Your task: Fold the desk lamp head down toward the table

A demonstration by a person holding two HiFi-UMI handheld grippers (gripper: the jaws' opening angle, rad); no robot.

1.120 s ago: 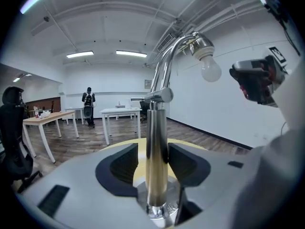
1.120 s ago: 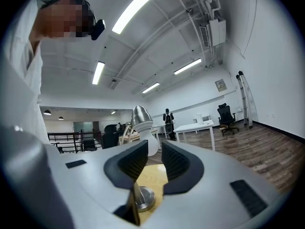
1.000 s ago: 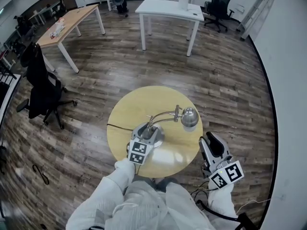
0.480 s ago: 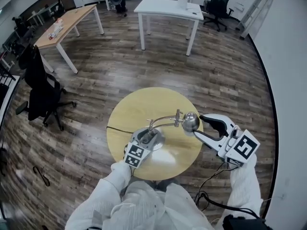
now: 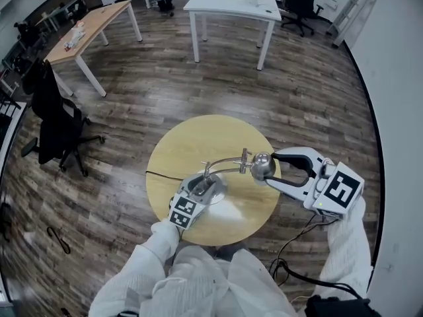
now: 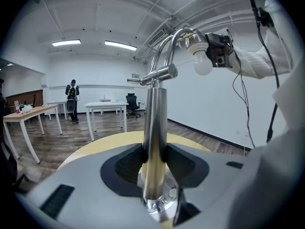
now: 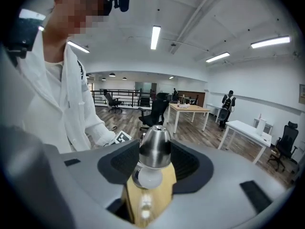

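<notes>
Chrome lamp head point(image 5: 262, 166) sits raised at the end of its arm above the round table point(image 5: 188, 140), not folded yet. Right gripper point(image 5: 271, 169) has swung in from the table edge. Its jaws have just been opening and now straddle the head, with no clear squeeze. Left gripper point(image 5: 202, 186) has clamped the post point(image 6: 153, 142). Setup looks done; the fold can start.

We see the chrome desk lamp point(image 5: 244, 161) standing near the middle of the round wooden counter point(image 5: 198, 137). Its round base point(image 5: 217, 190) lies flat and its post point(image 6: 153, 142) stands upright. The curved arm point(image 5: 223, 162) reaches toward 3 o'clock. The bell-shaped head point(image 5: 262, 166) hangs above the counter, white bulb point(image 7: 147, 178) pointing down.
</notes>
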